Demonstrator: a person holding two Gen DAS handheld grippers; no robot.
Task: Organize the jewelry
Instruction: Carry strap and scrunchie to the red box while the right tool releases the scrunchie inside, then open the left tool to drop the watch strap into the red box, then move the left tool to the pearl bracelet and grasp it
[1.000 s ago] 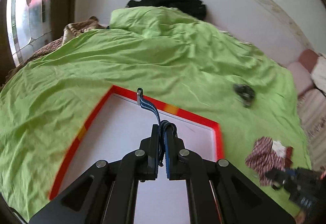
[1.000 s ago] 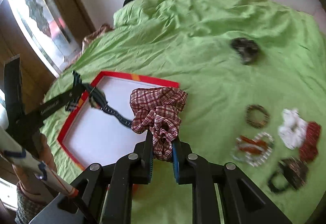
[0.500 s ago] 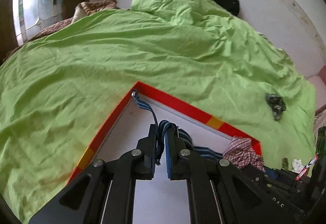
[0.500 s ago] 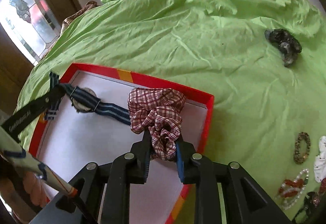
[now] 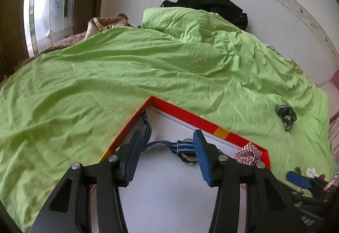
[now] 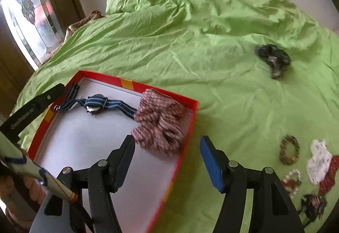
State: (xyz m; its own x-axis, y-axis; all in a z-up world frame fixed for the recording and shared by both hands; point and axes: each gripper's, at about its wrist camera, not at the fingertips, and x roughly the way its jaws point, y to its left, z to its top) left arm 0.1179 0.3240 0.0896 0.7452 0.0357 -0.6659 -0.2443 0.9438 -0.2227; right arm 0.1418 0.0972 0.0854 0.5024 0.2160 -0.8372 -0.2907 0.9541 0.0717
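Observation:
A red-rimmed box [image 6: 191, 118] with a white floor lies on the green bedsheet. A watch with a blue striped strap [image 6: 96, 103] lies inside it at the far corner; it also shows in the left wrist view [image 5: 184, 147]. A red plaid scrunchie [image 6: 161, 125] lies in the box's right corner and shows in the left wrist view [image 5: 247, 151]. My left gripper [image 5: 167, 154] is open just above the watch strap. My right gripper [image 6: 167, 161] is open just behind the scrunchie, over the box rim.
A dark scrunchie [image 6: 273, 59] lies on the sheet [image 6: 190, 42] at the far right. A beaded bracelet [image 6: 289, 149], white and red scrunchies [image 6: 320, 165] and other jewelry lie at the right. A black garment [image 5: 209, 6] lies by the wall. A window [image 5: 48, 4] is at the left.
Both grippers have opened. The left let go of the striped watch, which now lies in the box. The right let go of the plaid scrunchie, now in the box corner.

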